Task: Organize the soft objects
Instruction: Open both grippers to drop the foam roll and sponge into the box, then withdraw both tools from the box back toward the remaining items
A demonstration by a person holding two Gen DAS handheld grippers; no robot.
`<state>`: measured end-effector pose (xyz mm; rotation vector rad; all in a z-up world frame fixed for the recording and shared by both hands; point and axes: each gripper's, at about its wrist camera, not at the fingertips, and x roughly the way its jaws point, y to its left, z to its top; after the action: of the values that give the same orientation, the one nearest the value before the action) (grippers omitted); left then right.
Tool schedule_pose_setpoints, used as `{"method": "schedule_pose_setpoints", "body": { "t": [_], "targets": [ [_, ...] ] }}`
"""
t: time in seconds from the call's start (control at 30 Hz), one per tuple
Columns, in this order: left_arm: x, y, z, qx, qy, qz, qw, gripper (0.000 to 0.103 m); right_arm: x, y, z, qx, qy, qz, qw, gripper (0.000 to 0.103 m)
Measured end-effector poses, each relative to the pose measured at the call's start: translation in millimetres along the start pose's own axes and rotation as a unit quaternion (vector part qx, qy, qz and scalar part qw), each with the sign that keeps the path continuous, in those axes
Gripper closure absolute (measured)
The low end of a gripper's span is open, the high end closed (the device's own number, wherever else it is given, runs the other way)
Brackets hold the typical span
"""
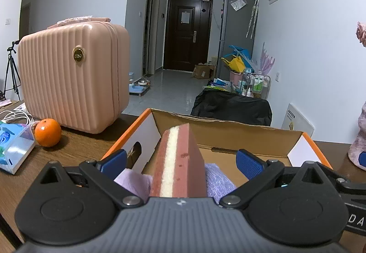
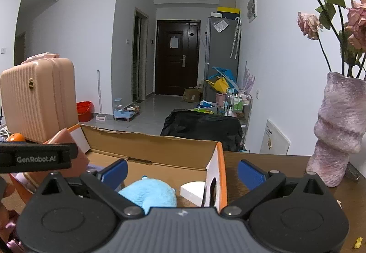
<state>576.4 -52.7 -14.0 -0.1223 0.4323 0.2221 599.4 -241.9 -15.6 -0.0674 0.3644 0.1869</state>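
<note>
We see both tongs, the left (image 1: 180, 161) and the right (image 2: 181, 171), spread wide and gripping nothing. The brown sponge wedge (image 1: 180, 161) and the blue plush toy (image 2: 151, 193) lie inside the cardboard box (image 1: 228, 136) on the tabletop (image 1: 75, 145).

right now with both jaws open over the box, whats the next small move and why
Probably lift both grippers back and up, clear of the cardboard box. The left gripper stands open around the red sponge block, pads not touching it. The right gripper is open above the blue plush toy. Both soft things already sit inside, so nothing is left to hold here.
</note>
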Motion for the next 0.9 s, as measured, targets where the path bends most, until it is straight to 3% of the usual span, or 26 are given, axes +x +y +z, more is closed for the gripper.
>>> {"method": "schedule_pose_setpoints", "body": {
  "t": [0.9],
  "targets": [
    [-71, 30, -22, 0.01, -0.028, -0.014, 0.9995, 0.0, -77, 16, -25, 0.019, -0.008, -0.018, 1.0, 0.0]
  ]
}}
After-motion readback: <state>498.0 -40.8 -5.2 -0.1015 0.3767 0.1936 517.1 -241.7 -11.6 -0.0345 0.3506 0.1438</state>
